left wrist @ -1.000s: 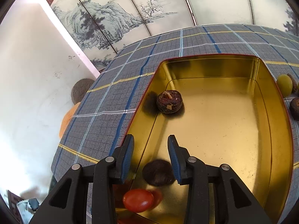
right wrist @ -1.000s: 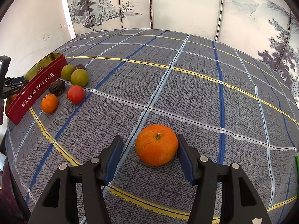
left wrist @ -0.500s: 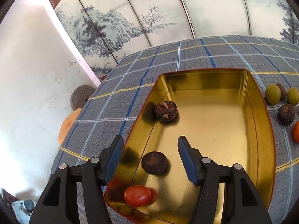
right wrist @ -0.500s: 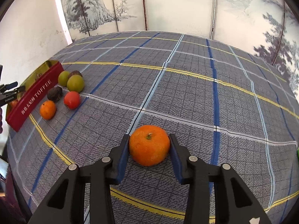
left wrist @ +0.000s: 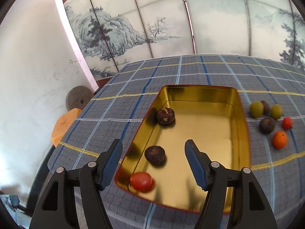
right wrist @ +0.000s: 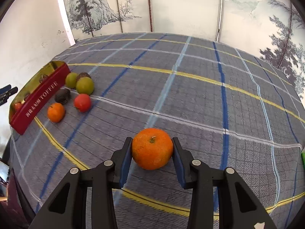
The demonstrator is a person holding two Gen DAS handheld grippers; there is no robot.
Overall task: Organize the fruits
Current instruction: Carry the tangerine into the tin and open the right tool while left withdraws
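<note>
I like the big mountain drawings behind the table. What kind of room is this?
Probably a room in a home, maybe a dining or sitting room, though that's a guess. A folding screen painted with ink mountains stands behind a table under a checked tablecloth, where fruit lies beside a toffee tin.

Bright, even daylight throughout, strongest off the white wall (left wrist: 28, 76) at far left, blown out near the top corner. Warm glare and dark mirrored reflections inside the gold tin (left wrist: 202, 133), soft short shadows under the fruit on the plaid cloth (right wrist: 190, 95). Heavy fisheye bending with black corners, slight smear on the small fruits at left in the right wrist view.
</note>
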